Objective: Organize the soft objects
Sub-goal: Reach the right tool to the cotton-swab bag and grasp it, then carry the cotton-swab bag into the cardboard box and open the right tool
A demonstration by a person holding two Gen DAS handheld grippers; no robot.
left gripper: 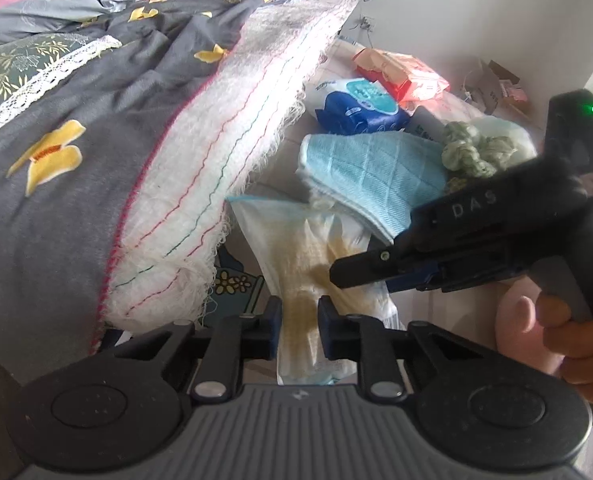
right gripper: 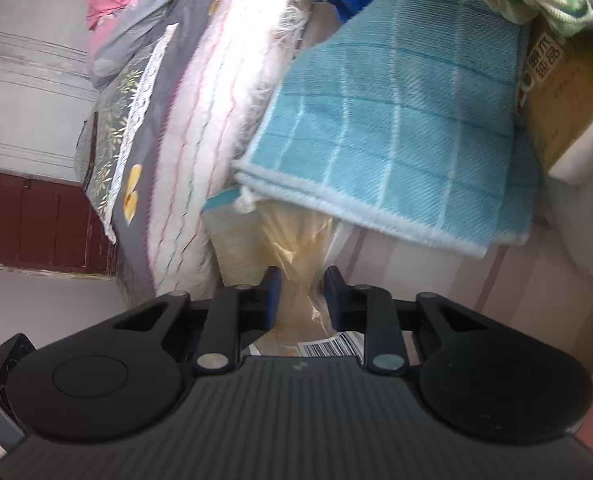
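Crinkly plastic bag (left gripper: 296, 264) is pinched by both the left hand-held gripper (left gripper: 299, 330) and right hand-held gripper (right gripper: 302, 300); the blue towel (left gripper: 370, 168) at 1 o'clock could snag if they yank.

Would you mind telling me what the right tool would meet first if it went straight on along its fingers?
The right tool is shut on the plastic bag. Straight ahead, it would likely meet the folded blue towel overhanging that bag, though depth is unclear.

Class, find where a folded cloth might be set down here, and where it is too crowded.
Bare striped surface lies below the blue checked cloth. Crowded: the wipe packs, green knotted fabric and plastic packet beside the white fringed blanket.
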